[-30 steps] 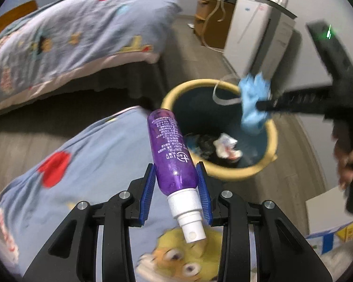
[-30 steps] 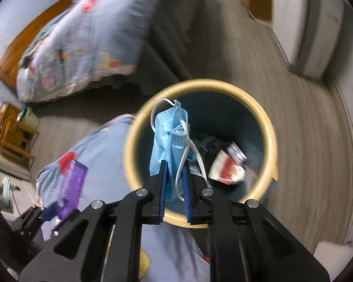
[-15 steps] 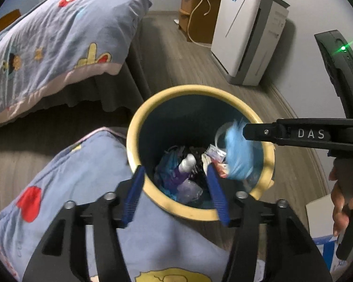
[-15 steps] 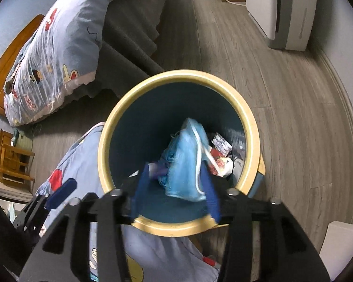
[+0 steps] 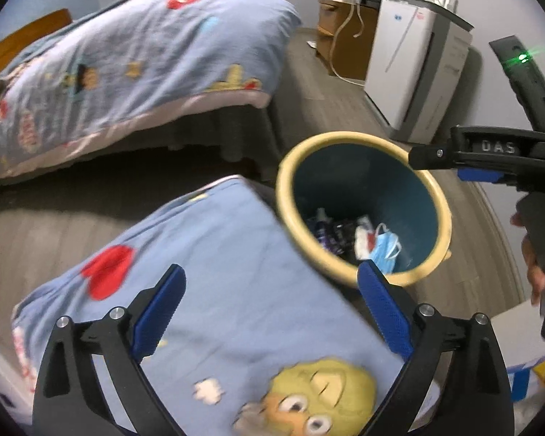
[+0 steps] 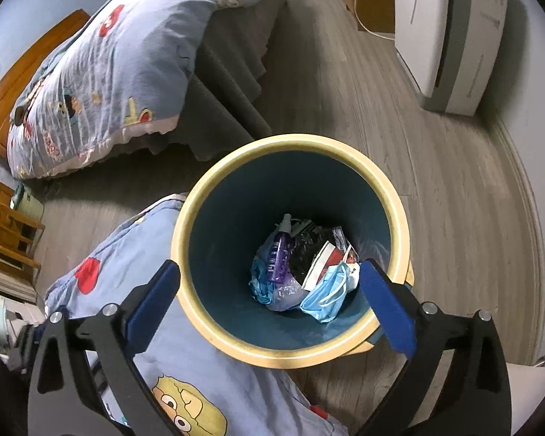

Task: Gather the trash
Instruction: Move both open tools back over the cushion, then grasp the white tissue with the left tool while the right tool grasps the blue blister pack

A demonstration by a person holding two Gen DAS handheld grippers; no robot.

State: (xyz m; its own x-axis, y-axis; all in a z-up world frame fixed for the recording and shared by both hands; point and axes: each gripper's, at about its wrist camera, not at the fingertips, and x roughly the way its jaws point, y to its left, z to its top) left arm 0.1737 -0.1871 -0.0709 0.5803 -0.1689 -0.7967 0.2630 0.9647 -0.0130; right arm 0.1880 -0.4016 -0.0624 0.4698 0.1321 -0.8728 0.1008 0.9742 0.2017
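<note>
Left wrist view: the left gripper (image 5: 269,309) has just been opening its jaws; they stand wide and empty over a blue cartoon quilt (image 5: 214,272). At two o'clock sits the yellow-rimmed bin (image 5: 440,196), with the blue face mask (image 5: 385,250) and purple spray bottle (image 5: 321,227) lying inside.

Right wrist view: the right gripper (image 6: 270,299) has likewise just spread its jaws, holding nothing, above the bin (image 6: 190,218). The mask (image 6: 327,292) rests at five o'clock on the bin's floor, the bottle (image 6: 279,254) near its centre.

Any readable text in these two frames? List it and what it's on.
"DAS": on the right hand-held gripper, left wrist view.
Purple spray bottle in the trash bin: white print, too blurred to read.
White appliance: small blue and red marks, too small to read.
</note>
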